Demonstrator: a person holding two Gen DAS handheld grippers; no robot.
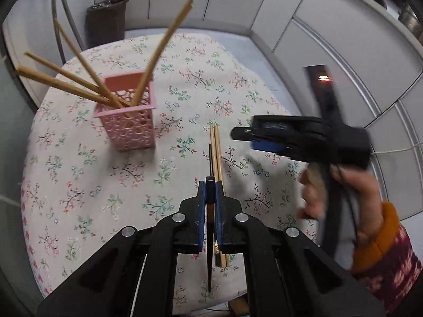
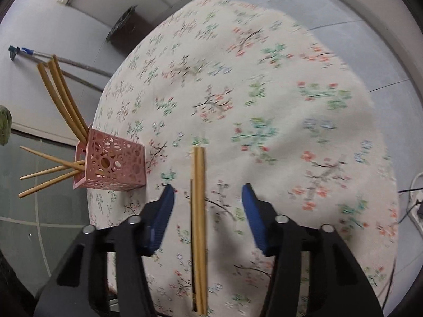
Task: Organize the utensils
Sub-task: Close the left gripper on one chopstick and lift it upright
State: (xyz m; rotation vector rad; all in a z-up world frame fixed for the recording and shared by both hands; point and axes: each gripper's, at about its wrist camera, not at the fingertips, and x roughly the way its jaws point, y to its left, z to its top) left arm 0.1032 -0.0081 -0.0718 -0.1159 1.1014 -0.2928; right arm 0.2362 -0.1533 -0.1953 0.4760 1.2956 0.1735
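At the far left of your table stands the pink perforated holder [image 1: 128, 121], upright on the floral tablecloth [image 1: 79, 179]. Several bamboo chopsticks [image 1: 79, 83] lean out of it, fanning to the left and up, with one [image 1: 164, 47] tilting off to the right.

Moving right, your left gripper [image 1: 210, 187] has its blue pads pressed together on a dark, slim chopstick [image 1: 210, 211], which runs straight between the fingers and points away from you. Just beside it, on its right side, a pair of light bamboo chopsticks [image 1: 216, 153] lies flat on the cloth, parallel to the dark one and touching or nearly touching it.

Further right, your right gripper [image 2: 208, 198] hangs above the table with its fingers spread wide apart, gripping nothing. From its own camera, the bamboo pair [image 2: 198, 211] lies on the cloth between the two blue pads [image 2: 164, 211], touching neither, with the thin dark stick [image 2: 191, 211] along the pair's left edge. In the left wrist view, your right hand [image 1: 341, 192] holding that tool is blurred.
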